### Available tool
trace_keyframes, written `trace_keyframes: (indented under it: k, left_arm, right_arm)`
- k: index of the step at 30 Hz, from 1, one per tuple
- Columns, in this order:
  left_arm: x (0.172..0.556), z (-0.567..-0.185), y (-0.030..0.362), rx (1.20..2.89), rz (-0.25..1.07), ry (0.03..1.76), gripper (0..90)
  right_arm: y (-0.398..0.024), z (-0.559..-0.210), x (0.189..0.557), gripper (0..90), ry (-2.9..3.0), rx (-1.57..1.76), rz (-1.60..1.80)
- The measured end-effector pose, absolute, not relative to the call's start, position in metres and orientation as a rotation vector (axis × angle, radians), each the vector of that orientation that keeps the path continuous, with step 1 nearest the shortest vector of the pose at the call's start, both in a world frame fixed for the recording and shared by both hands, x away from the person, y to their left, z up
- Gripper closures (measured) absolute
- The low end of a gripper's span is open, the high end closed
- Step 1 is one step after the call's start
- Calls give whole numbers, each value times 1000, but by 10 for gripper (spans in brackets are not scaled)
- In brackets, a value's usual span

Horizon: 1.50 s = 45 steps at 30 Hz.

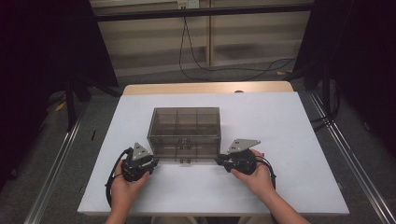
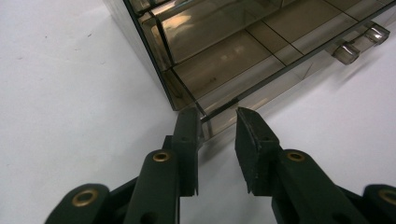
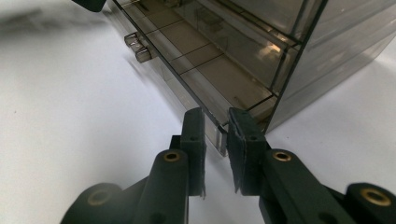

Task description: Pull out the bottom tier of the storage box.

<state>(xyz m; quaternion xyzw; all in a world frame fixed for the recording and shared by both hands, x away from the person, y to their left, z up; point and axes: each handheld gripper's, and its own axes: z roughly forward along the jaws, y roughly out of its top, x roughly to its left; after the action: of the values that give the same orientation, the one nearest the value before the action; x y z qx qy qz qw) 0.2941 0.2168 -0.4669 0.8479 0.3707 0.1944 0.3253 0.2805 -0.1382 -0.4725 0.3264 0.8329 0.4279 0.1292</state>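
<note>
Fingers of my left gripper [image 2: 217, 123] and right gripper [image 3: 215, 122] sit nearly closed around the drawer [image 1: 186, 153] corners, so I can pull evenly.

The left gripper [image 1: 152, 162] is held low at the near left, gripped from behind by the left hand [image 1: 125, 183], its jaws pointed right and slightly far and set a moderate gap apart. The right gripper [image 1: 219, 161] is held at the near right by the right hand [image 1: 256, 178], pointed left, its jaws drawn to a narrow gap. Both forearms are brought in from the near edge.
</note>
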Motion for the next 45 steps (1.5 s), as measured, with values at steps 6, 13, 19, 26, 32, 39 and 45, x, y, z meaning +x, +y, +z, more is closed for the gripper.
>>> trace_keyframes:
  k: [6, 13, 19, 26, 32, 39, 45]
  left_arm:
    - [292, -466, 218, 2235, 494, 974, 710]
    - [289, -465, 218, 2229, 483, 986, 716]
    - [285, -465, 218, 2230, 476, 984, 722]
    - [282, -465, 220, 2248, 467, 990, 725]
    - [281, -465, 221, 2243, 462, 984, 725]
    - [279, -464, 222, 2256, 451, 979, 726]
    - [276, -464, 223, 2264, 443, 967, 735]
  right_arm:
    - [-139, -473, 278, 778, 2430, 947, 1251]
    - [-140, -473, 276, 780, 2442, 930, 1240]
    - [-141, -474, 274, 792, 2447, 930, 1242]
    - [-142, -476, 273, 833, 2461, 913, 1259]
    - [-143, -476, 272, 840, 2470, 909, 1265]
    - [-143, -475, 270, 843, 2486, 905, 1270]
    - [-143, -476, 268, 844, 2484, 905, 1284]
